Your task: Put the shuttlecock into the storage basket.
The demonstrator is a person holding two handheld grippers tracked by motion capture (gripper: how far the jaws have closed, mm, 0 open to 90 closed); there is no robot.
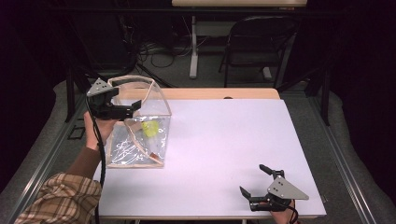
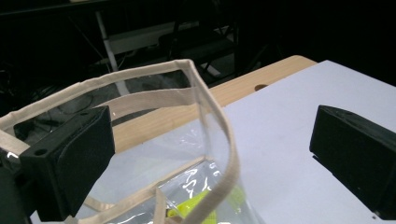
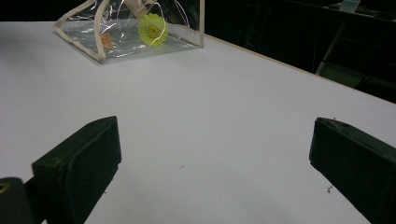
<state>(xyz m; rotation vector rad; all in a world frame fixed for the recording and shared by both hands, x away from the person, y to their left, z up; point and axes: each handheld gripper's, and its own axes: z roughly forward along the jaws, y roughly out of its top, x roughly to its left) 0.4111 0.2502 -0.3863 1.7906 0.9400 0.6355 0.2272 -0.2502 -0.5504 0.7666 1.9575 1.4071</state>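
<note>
Clear tote bag (image 1: 140, 135), far left of table (image 1: 224, 140), yellow item (image 1: 150, 128) inside: left gripper (image 1: 135, 106) released, jaws straddling the rim—close squarely on the trim; right gripper (image 1: 254, 179) released, idle near right.

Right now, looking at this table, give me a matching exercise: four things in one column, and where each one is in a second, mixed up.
Things:
1. left gripper
2. right gripper
3. yellow flower
4. clear bag

Places:
A. inside the bag
B. standing at the table's left side
C. at the bag's top rim, fingers open
D. low over the table's near right corner, fingers open

Pairs: 1-C, 2-D, 3-A, 4-B
</note>
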